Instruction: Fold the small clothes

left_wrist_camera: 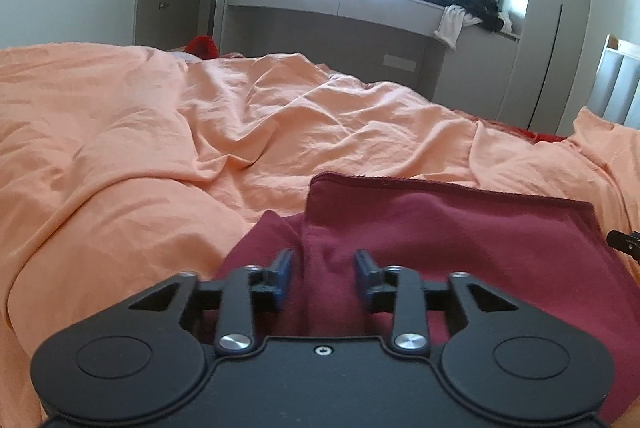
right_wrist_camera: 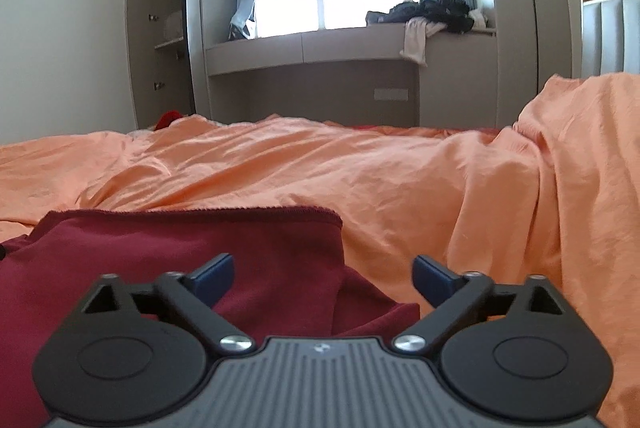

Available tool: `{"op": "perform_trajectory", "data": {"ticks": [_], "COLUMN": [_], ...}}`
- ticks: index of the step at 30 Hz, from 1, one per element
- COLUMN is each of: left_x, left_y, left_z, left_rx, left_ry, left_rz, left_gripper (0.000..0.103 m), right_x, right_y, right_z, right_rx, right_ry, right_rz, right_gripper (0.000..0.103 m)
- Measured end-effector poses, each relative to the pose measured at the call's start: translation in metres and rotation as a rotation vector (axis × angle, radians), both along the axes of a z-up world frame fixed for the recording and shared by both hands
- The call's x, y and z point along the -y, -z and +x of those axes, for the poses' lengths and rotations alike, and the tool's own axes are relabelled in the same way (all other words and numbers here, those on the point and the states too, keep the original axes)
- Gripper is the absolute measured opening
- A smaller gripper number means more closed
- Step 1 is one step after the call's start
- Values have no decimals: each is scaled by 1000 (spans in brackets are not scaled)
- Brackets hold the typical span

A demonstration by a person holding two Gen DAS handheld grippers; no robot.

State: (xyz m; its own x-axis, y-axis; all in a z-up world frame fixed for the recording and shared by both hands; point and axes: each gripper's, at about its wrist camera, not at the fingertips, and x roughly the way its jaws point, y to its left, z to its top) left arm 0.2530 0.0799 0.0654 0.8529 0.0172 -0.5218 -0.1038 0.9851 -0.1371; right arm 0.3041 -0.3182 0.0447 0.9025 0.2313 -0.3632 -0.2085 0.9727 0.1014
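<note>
From my left wrist, the dark red garment [left_wrist_camera: 460,228] lies on the orange bedsheet [left_wrist_camera: 160,148], filling the frame from about 5 o'clock toward centre. Its top layer looks doubled over already, with a hemmed edge running straight across at roughly 1 o'clock from my tongs. My left gripper [left_wrist_camera: 323,278] stands partly open, the blue pads apart with a ridge of the red cloth rising between them, though I judge neither pad is pressing on it. At 3 o'clock, on the frame's edge, a black tip of my other tool pokes in.

From my right wrist, the same garment sits at 9 to 7 o'clock, its hemmed edge ending in a rounded corner just above and left of centre. A lower layer juts out toward 6 o'clock. My right gripper [right_wrist_camera: 323,278] is spread wide and holds nothing; the left pad hovers over the red cloth, the right over bare sheet.

I judge the cloth to be a soft, light knit, fairly thick, limp rather than stiff, likely to sag and drag its under-layer if lifted from the middle. Not fragile or slippery. I would pinch it at the hemmed corners, where the doubled edge gives the pads something firm to bite.
</note>
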Motion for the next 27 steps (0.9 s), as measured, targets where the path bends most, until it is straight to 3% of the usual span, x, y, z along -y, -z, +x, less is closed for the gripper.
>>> {"op": "perform_trajectory", "data": {"ticks": [7,13,20,27], "left_x": [18,18,18,20], "left_y": [-7,-7,-2,12], "left_z": [-18,-36,-77,-126], "left_rx": [62,94,187,292], "left_ry": [21,-6,-34,-115], "left_rz": [55,40,30,32], "left_gripper": [79,97,102,102], "right_x": [-8,-17,-44,-84], "right_y": [-7,-3,12,21], "right_z": [-27,-67,-109,-123], "right_rx": [76,165,227,244], "right_ry": [24,84,71,-47], "right_rz": [7,10,75,8], "right_gripper": [103,103,103,103]}}
